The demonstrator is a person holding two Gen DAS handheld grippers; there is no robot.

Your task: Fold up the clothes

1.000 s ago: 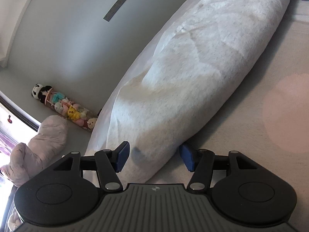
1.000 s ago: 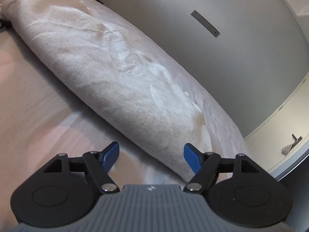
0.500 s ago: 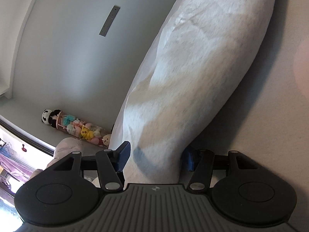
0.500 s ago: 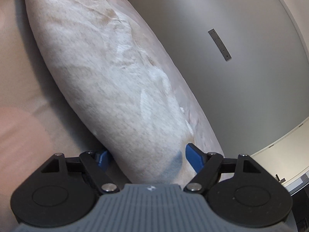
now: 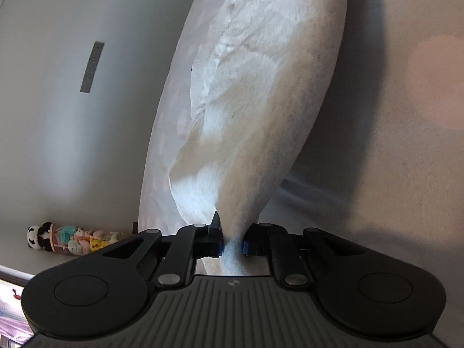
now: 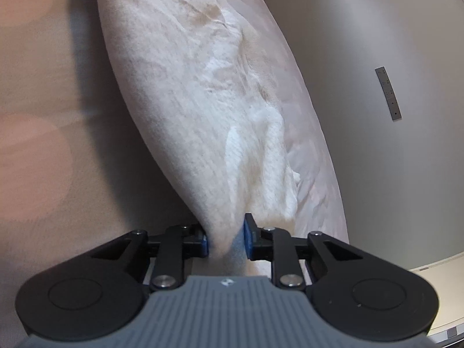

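Two grippers — left gripper [image 5: 232,245], right gripper [image 6: 226,239] — each clamp a near corner of a white garment [image 5: 261,101]; soft, light, best gripped at corners.

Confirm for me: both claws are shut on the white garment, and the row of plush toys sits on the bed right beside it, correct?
Not quite. Both claws, left and right, are shut on the white garment, but the left wrist view shows the plush toys against the wall, off the bed.

garment [image 5: 269,110] far end: cut off by top edge in both views
pinched corner, left gripper [image 5: 232,246]: hidden between blue pads
pinched corner, right gripper [image 6: 226,242]: hidden likewise
plush toys [image 5: 72,239]: too small to tell apart
window strip [image 5: 11,295]: cropped at left edge
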